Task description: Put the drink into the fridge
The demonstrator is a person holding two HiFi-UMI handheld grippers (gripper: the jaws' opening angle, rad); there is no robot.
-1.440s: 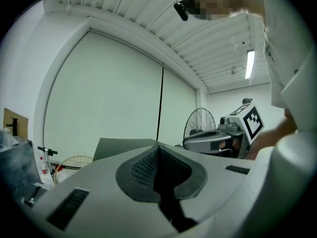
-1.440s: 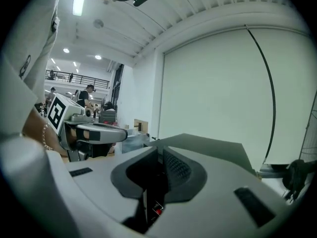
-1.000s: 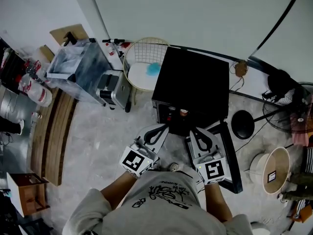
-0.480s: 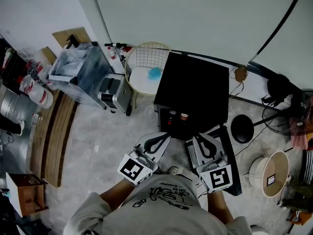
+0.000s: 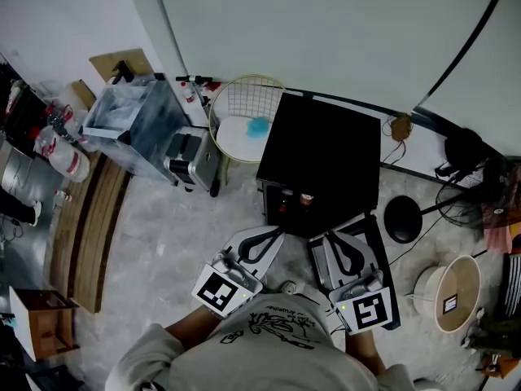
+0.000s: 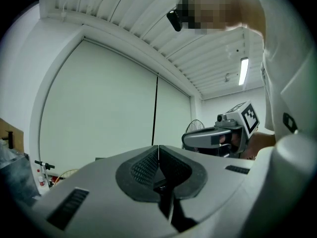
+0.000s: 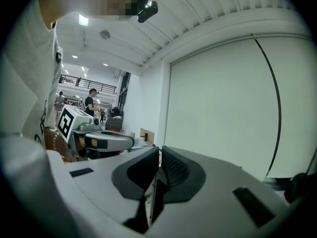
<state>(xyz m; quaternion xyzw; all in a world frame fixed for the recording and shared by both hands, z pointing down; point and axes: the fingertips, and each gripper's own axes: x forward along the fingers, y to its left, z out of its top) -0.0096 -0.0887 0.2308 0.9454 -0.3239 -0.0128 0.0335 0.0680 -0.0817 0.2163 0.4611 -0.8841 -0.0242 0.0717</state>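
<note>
The drink [image 5: 307, 198] stands inside the open front of the black fridge [image 5: 326, 149], with a second can [image 5: 282, 204] just beside it. You hold the left gripper [image 5: 259, 239] and right gripper [image 5: 347, 251] near that opening, both with jaws pressed together and empty. A wire basket [image 5: 238, 98] stands against the fridge's left side.

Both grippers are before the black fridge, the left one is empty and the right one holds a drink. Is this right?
No. The right gripper holds nothing: the right gripper view shows its jaws together, nothing between them. Both are before the black fridge and the left gripper is empty.
</note>
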